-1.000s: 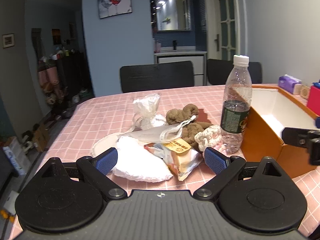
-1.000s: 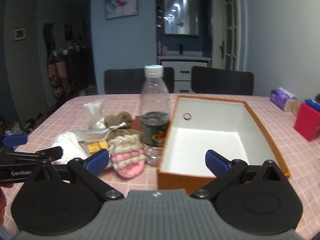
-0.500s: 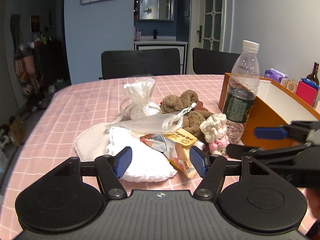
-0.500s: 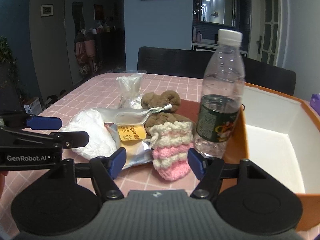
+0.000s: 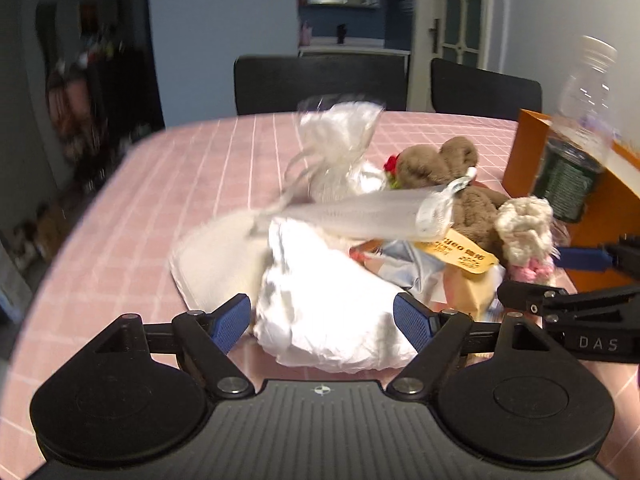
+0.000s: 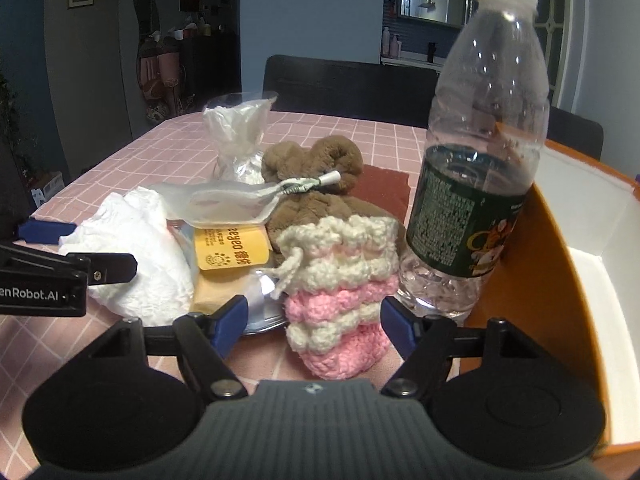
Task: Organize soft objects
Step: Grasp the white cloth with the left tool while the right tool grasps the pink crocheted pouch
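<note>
Across the pink-checked counter, from the left wrist view, an orange box with a white inside stands at 3 o'clock, its near corner touching a clear water bottle with a dark green label. In the right wrist view that bottle rises at 1 o'clock, upright, just beside the soft pile.

The pile fills the middle. A crumpled white cloth bundle lies nearest the left tool, whose blue pads are spread wide on either side of it, gripping nothing. A brown plush toy sits at 12 o'clock in the right wrist view, with a gauzy white pouch behind it at 11 o'clock. A translucent flat bag lies across the plush and over a yellow-labelled packet.

A pink and cream knitted pouch stands just in front of the right tool; its pads are parted wider than the pouch, flanking its lower part, and whether they touch it cannot be told.

A dark red flat piece lies behind the plush, beside the bottle.
</note>
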Motion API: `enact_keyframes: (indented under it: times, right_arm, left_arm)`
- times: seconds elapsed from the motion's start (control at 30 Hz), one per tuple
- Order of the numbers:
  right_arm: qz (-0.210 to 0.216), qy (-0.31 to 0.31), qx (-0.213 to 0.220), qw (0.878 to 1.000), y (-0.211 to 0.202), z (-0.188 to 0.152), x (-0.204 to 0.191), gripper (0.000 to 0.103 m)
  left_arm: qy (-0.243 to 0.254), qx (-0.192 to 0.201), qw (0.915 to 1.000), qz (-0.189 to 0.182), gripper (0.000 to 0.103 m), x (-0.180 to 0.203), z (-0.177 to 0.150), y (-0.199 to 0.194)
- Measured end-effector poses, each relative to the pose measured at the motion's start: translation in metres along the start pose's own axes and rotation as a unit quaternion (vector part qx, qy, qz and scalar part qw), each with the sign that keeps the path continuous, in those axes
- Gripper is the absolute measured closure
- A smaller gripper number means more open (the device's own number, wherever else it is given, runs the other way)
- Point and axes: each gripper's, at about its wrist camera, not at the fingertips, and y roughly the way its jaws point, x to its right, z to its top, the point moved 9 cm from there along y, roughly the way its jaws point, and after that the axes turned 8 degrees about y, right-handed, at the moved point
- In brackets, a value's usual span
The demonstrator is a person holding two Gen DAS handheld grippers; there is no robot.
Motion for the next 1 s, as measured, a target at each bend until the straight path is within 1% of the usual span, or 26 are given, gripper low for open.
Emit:
enact_keyframes:
  times: [0.07,0.13,0.17,0.2,0.23,0.27,0.3,0.37,0.4,0.43,0.5,0.57,0.63,0.7,0.83,0.93,0.97,1.0]
  right_arm:
    - [0.006,0.007,0.001,1.0,0.004,-0.001,0.003,0.04]
    - [0.012,0.01,0.0,1.0,0.007,-0.003,0.004,0.053]
    - [0.011,0.009,0.001,1.0,0.007,-0.003,0.004,0.058]
    - [0.006,0.003,0.002,1.0,0.006,-0.004,0.005,0.07]
    - [0.002,-0.002,0.002,1.0,0.006,-0.004,0.005,0.071]
    - [0.004,-0.003,0.002,1.0,0.006,-0.004,0.006,0.074]
    - [0.005,-0.003,0.002,1.0,0.005,-0.004,0.006,0.077]
    - [0.004,-0.012,0.007,1.0,0.002,-0.004,0.004,0.08]
    - [0.002,-0.019,0.011,1.0,-0.002,-0.002,0.003,0.081]
    - [0.002,-0.023,0.018,1.0,-0.006,0.0,0.001,0.081]
    - [0.002,-0.033,0.027,0.999,-0.018,0.004,-0.002,0.081]
    - [0.008,-0.039,0.026,0.999,-0.029,0.004,-0.005,0.082]
    - [0.017,-0.038,0.023,0.999,-0.041,0.002,-0.007,0.081]
    - [0.024,-0.04,0.018,0.999,-0.052,-0.003,-0.009,0.081]
    - [0.043,-0.043,-0.001,0.998,-0.07,-0.02,-0.013,0.081]
    - [0.049,-0.051,-0.016,0.997,-0.071,-0.037,-0.016,0.08]
    - [0.049,-0.054,-0.022,0.997,-0.07,-0.043,-0.017,0.079]
    - [0.05,-0.056,-0.027,0.997,-0.069,-0.048,-0.017,0.075]
  left_arm:
    - [-0.014,-0.001,0.9999,-0.005,0.009,-0.001,-0.003,0.004]
    - [-0.022,0.0,0.9998,0.0,0.019,0.0,-0.005,0.003]
    - [-0.023,0.001,0.9997,0.003,0.028,0.0,-0.006,0.001]
    - [-0.025,0.004,0.9996,0.009,0.037,0.0,-0.005,-0.002]
    - [-0.027,0.009,0.9994,0.02,0.044,-0.002,-0.005,-0.006]
    - [-0.028,0.012,0.9991,0.029,0.058,-0.003,-0.004,-0.01]
    - [-0.033,0.019,0.9987,0.034,0.076,-0.005,-0.003,-0.015]
    - [-0.051,0.024,0.9983,0.017,0.087,-0.008,-0.001,-0.023]
    - [-0.064,0.026,0.9976,0.007,0.089,-0.009,0.001,-0.027]
    - [-0.071,0.029,0.997,0.002,0.089,-0.01,0.003,-0.031]
    - [-0.073,0.045,0.9963,0.004,0.09,-0.008,0.007,-0.047]
    - [-0.076,0.061,0.9952,-0.002,0.091,-0.004,0.01,-0.067]
    - [-0.077,0.065,0.9949,-0.01,0.091,0.001,0.01,-0.086]
    - [-0.077,0.056,0.9952,-0.023,0.091,0.006,0.005,-0.099]
    - [-0.074,0.009,0.9963,-0.043,0.09,0.016,-0.023,-0.099]
    - [-0.063,-0.021,0.9974,-0.028,0.082,0.018,-0.044,-0.087]
    - [-0.054,-0.028,0.9979,-0.02,0.072,0.018,-0.049,-0.085]
    - [-0.043,-0.032,0.9985,-0.012,0.053,0.019,-0.053,-0.084]
